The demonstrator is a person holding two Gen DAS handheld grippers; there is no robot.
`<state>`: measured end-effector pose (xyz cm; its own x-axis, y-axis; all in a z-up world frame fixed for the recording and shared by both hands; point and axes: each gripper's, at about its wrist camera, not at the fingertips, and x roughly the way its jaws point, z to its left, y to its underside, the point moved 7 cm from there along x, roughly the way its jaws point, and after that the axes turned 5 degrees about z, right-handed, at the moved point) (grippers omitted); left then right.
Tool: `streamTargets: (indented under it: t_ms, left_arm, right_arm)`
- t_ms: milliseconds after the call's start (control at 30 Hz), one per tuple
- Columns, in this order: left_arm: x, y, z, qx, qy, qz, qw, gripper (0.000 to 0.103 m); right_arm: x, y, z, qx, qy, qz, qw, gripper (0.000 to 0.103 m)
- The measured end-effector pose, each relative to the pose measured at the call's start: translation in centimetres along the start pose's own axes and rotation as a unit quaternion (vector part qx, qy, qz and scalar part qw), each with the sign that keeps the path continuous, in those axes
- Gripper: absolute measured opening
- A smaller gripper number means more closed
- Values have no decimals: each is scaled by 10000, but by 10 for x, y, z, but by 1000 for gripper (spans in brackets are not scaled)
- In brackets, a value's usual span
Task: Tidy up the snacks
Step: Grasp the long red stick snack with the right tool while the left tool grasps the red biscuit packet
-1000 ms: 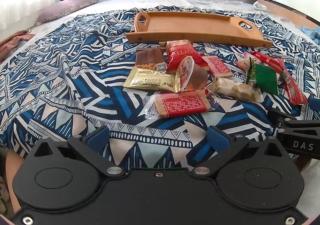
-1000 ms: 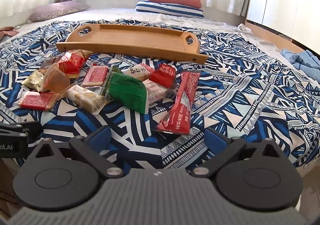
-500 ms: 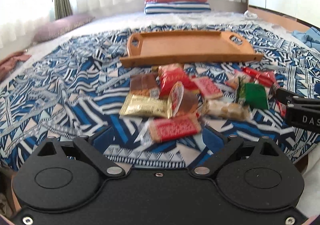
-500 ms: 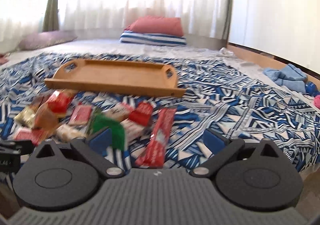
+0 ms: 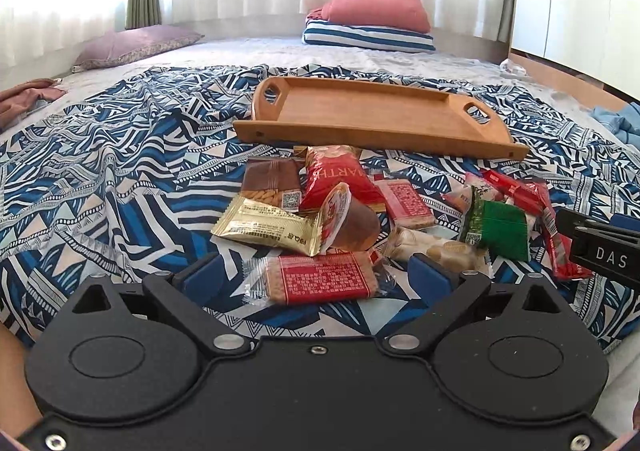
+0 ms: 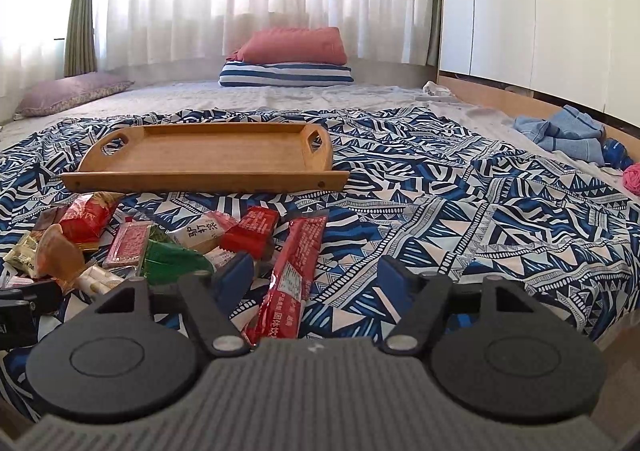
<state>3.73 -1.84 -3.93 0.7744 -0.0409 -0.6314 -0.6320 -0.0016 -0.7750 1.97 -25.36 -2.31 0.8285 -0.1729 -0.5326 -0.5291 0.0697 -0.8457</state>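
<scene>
Snacks lie in a loose heap on the patterned bedspread (image 5: 120, 179), none yet in the wooden tray (image 5: 360, 111), which sits empty just beyond the pile with its long side running across both views.

Left gripper (image 5: 316, 277) – jaws spread wide, holding nothing. The red biscuit pack (image 5: 320, 283) lies directly between and just ahead of its blue fingertips, long axis crosswise to the fingers, so the jaws would have to close along its length or turn to take it across the short side. Nearest item to this gripper by far.

Right gripper (image 6: 316, 279) – also wide open and empty. The long red stick pack (image 6: 290, 275) runs from just inside its left finger away toward the tray, long axis roughly along the fingers, so a pinch across its width looks straightforward. The right gripper is the nearer one to it; it also shows at the right edge of the left view (image 5: 600, 251).

Writing: "ARTH" readable on the red pouch (image 5: 336, 179), partly covered; "DAS" on the right gripper's body; Chinese characters on the stick pack, on a white pack (image 6: 200, 233) and on the gold pouch (image 5: 268, 227), too small to read reliably. QR code on the brown pack (image 5: 272, 185). Green pack (image 5: 496, 231) and jelly cup (image 5: 348, 219) sit mid-pile.

My guess: first pickups are being lined up, one per gripper.
</scene>
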Motion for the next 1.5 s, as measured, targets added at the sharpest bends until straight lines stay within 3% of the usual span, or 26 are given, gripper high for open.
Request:
streamTargets:
  t_ms: [300,433,567,867,1133,1200,1233,1267,1333,1500]
  left_arm:
    - [8,1,-3,54,-200,-12,9998,98]
    - [11,2,-3,-76,-131,46,9999,92]
    - [12,4,-2,-154,-181,-4,9997,79]
    - [16,5,-4,-109,-174,9,9998,81]
    - [21,7,-11,103,-383,-41,9992,86]
    - [21,6,-12,93,-321,-63,9994,79]
    - [19,6,-11,53,-276,-123,9995,65]
    - [17,5,-11,14,-237,-172,9996,62]
    - [14,4,-9,-85,-159,-129,9998,61]
    - [4,2,-3,-243,-55,-155,9996,61]
  right_arm:
    - [10,6,4,23,-120,153,9998,70]
    - [14,7,3,105,-71,155,9998,65]
    - [15,6,-4,434,28,58,9990,56]
    - [26,7,3,416,-55,163,9990,51]
    - [36,9,10,287,-101,250,9992,42]
    - [37,9,12,232,-114,241,9994,41]
    - [38,10,13,207,-120,239,9994,39]
    - [38,9,13,191,-129,235,9995,36]
    - [37,9,13,183,-120,239,9995,27]
    - [29,9,10,314,-211,245,9990,26]
